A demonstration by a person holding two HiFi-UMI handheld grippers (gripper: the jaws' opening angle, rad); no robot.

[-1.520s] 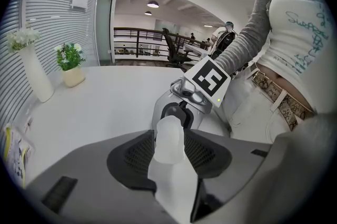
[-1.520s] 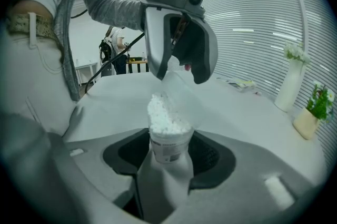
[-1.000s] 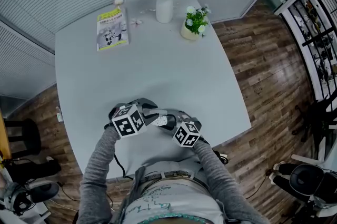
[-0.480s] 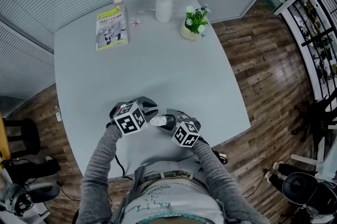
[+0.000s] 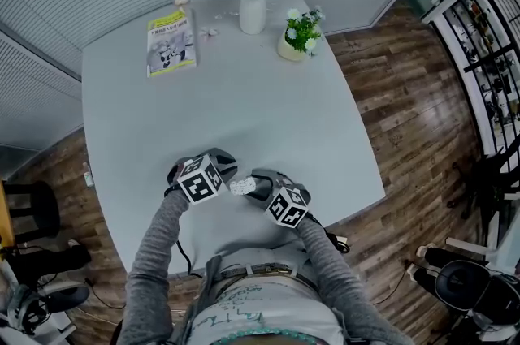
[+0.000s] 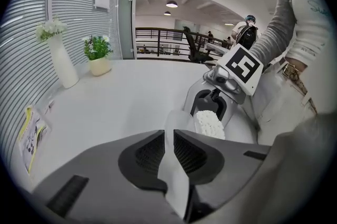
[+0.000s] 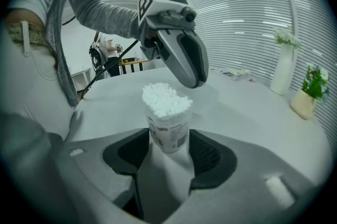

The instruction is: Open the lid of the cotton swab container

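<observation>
The cotton swab container [image 7: 168,125] is a small clear tub that stands upright in my right gripper [image 7: 168,153], which is shut on its lower body. Its top is uncovered, and white swab heads [image 7: 166,99] bulge out. The translucent lid [image 6: 176,123] is off the tub and pinched edge-on in my left gripper [image 6: 168,139]. Those jaws have just been closing with the lid between them. In the head view, both grippers meet low over the table's near edge. There the left gripper [image 5: 226,173] sits just left of the container [image 5: 241,187], and the right gripper [image 5: 256,187] holds it.
The grey table [image 5: 244,116] runs from the near edge to the blinds. At its far end lie a magazine [image 5: 171,43], a white vase of flowers [image 5: 253,6], a small potted plant [image 5: 299,35] and a few small bits [image 5: 210,32]. Wooden floor lies to the right.
My left gripper has sunk a little and drifted slightly away from the container, with the lid in it. The right gripper and the container have stayed in place.
</observation>
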